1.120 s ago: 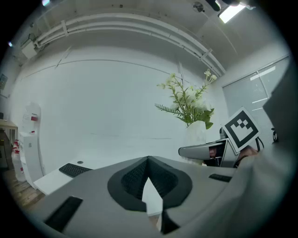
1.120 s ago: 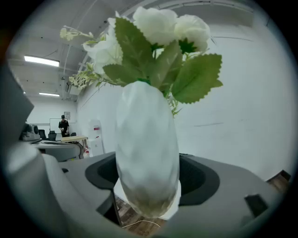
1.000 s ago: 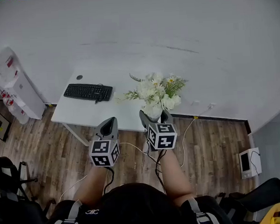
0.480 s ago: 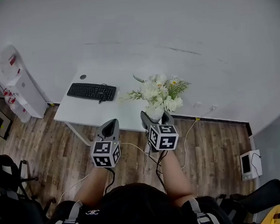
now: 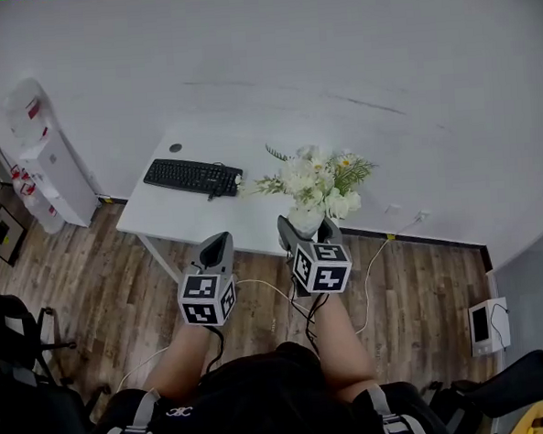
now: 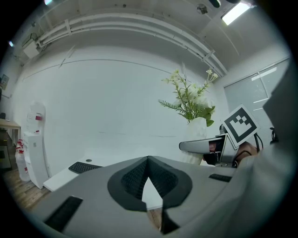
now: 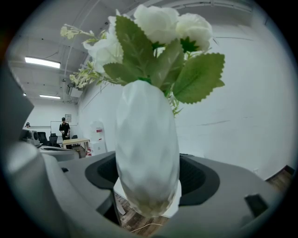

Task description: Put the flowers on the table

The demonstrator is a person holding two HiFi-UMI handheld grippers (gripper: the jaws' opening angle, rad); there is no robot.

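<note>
A white vase (image 5: 306,220) with white flowers and green leaves (image 5: 315,179) is held upright between the jaws of my right gripper (image 5: 304,228), which is shut on the vase's lower body. In the right gripper view the vase (image 7: 146,158) fills the gap between the jaws, with the blooms (image 7: 158,28) above. The vase hangs over the near edge of the white table (image 5: 189,212). My left gripper (image 5: 215,245) is beside it on the left, over the floor, shut and empty. From the left gripper view the flowers (image 6: 191,97) are at the right.
A black keyboard (image 5: 194,177) lies on the table's left part. A white water dispenser (image 5: 52,161) stands against the wall at left. Cables trail over the wood floor under my arms. A small white device (image 5: 489,322) is at right, dark chairs (image 5: 24,364) at lower left.
The table, keyboard and dispenser have slid rightward and slightly down in the head view. Both grippers keep their pose, and the vase stays in the right one.
</note>
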